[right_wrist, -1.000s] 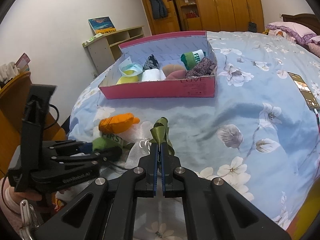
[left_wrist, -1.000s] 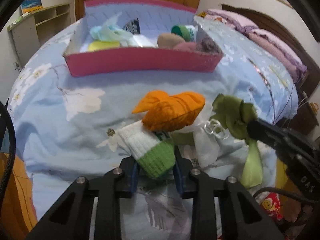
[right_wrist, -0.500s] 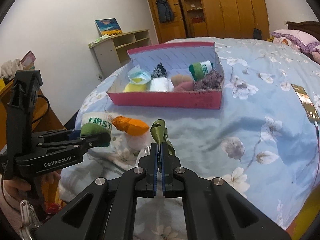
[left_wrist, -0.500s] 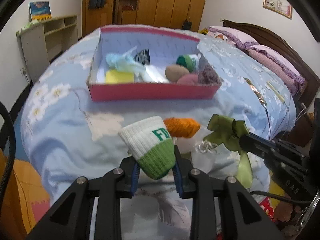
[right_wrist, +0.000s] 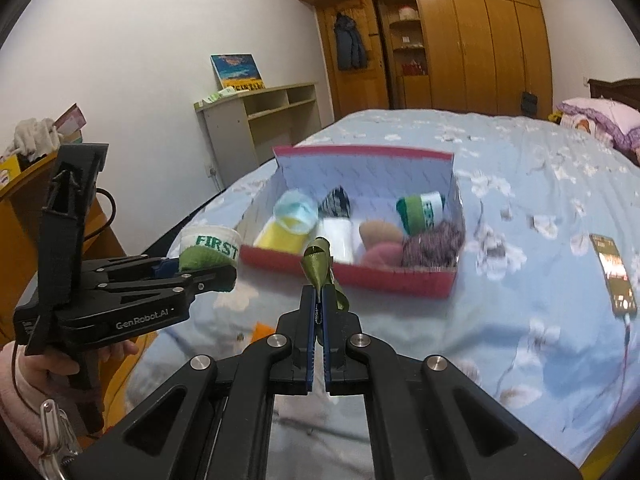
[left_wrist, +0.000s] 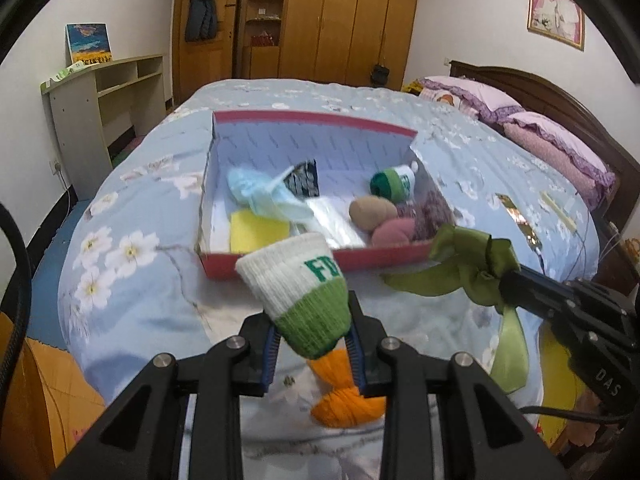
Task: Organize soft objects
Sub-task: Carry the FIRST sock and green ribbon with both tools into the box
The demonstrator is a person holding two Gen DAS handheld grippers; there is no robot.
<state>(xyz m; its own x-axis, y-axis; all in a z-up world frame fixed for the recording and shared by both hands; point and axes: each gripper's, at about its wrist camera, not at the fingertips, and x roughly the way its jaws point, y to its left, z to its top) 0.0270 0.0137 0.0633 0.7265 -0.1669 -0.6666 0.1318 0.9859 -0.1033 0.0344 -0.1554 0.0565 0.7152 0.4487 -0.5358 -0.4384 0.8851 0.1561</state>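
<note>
My left gripper (left_wrist: 314, 340) is shut on a green-and-white sock (left_wrist: 298, 288) and holds it up above the bed, short of the pink box (left_wrist: 320, 258). The sock also shows in the right wrist view (right_wrist: 208, 248). An orange sock (left_wrist: 346, 394) lies on the bed below the left gripper. My right gripper (right_wrist: 318, 312) is shut on a green ribbon bow (right_wrist: 320, 268), lifted off the bed; it shows in the left wrist view too (left_wrist: 468, 268). The box (right_wrist: 360, 276) holds several soft items.
The box stands mid-bed on a blue floral cover (right_wrist: 520, 184). A phone (right_wrist: 612, 272) on a cable lies to the right of the box. Purple pillows (left_wrist: 552, 140) are at the headboard. A shelf unit (left_wrist: 104, 92) stands by the left wall.
Both grippers have risen with their loads. The green-and-white sock is now lifted clear of the orange sock, and the ribbon bow is off the bed, closer to the box.
</note>
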